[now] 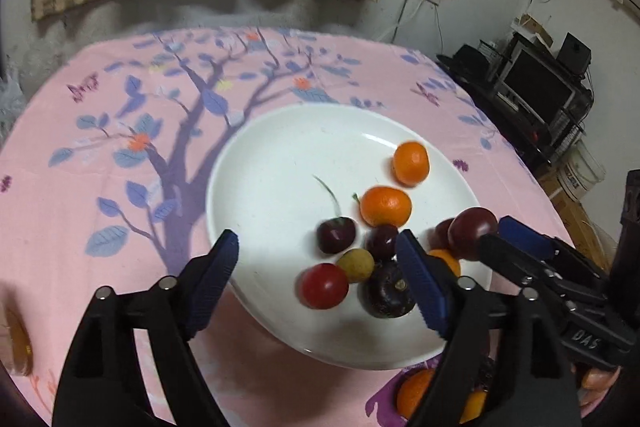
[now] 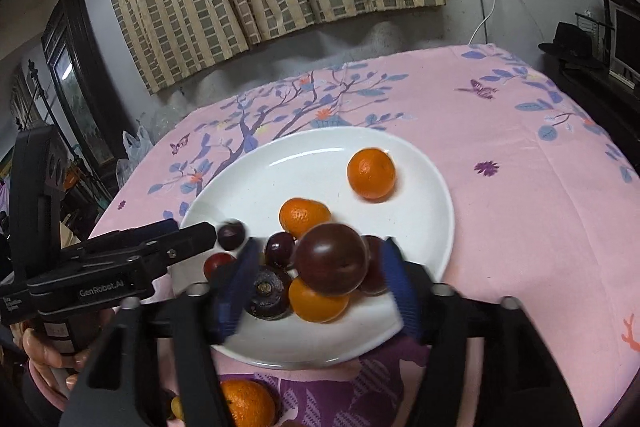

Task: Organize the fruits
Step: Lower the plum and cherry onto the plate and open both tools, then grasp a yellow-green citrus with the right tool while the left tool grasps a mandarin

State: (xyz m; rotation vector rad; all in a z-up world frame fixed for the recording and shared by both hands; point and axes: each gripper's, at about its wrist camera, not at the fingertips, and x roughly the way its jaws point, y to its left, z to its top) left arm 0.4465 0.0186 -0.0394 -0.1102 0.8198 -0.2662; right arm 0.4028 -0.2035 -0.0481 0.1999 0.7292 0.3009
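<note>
Blue-padded left gripper [image 1: 318, 263] hangs with jaws spread and empty over the near rim of a white plate [image 1: 280, 131] holding oranges [image 1: 385, 205], cherries [image 1: 336, 234] and a tomato [image 1: 324, 285].

From the right wrist, the right gripper [image 2: 320, 283] is released, its pads clear of a dark plum [image 2: 331, 259] between them, above the plate on the pink tablecloth [image 2: 520, 211].

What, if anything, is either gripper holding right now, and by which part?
Nothing: the left gripper is open and empty; a dark plum is between the right gripper pads, apparently untouched.
</note>
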